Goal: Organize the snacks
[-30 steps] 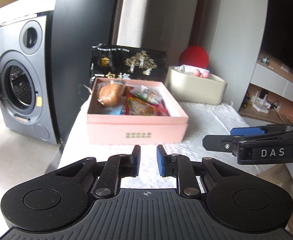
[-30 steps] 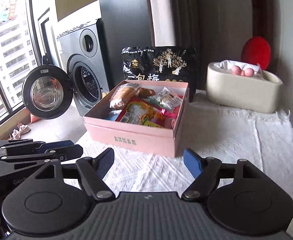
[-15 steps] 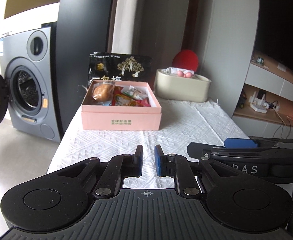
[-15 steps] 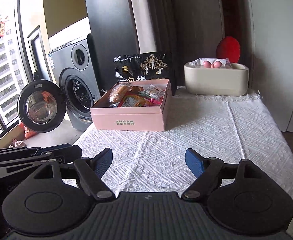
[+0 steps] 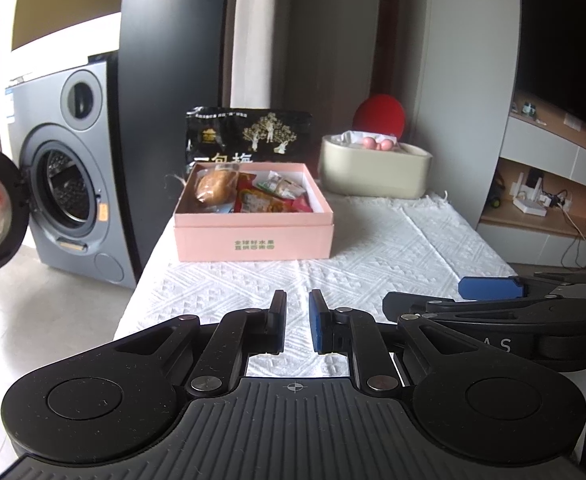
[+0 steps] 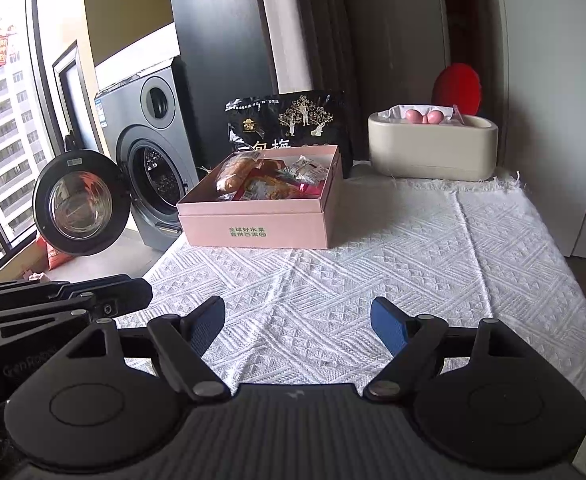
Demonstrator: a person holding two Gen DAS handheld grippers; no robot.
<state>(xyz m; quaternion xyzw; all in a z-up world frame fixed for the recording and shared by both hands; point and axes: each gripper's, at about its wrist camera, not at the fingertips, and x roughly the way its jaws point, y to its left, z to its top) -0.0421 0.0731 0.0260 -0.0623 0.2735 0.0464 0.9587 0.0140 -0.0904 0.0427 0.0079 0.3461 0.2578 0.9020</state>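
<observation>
A pink box (image 5: 253,240) (image 6: 259,230) stands on the white cloth at the table's far left. Inside lie a wrapped bread roll (image 5: 213,186) (image 6: 233,172) and several bright snack packets (image 5: 269,200) (image 6: 277,186). A large black snack bag (image 5: 249,136) (image 6: 289,124) stands upright behind the box. My left gripper (image 5: 297,322) hangs over the table's near edge, well short of the box, shut with nothing between its pads. My right gripper (image 6: 299,320) is beside it, open and empty. Each gripper shows at the edge of the other's view.
A beige tub (image 5: 375,172) (image 6: 433,148) with pink items stands at the back right, a red round object (image 5: 379,114) behind it. A washing machine (image 5: 65,176) (image 6: 149,148) with its door open stands left of the table. Shelving (image 5: 553,184) lies to the right.
Both grippers have drawn back from the pink box toward the table's near edge, so the box looks smaller and farther. The last half second shows no movement.
</observation>
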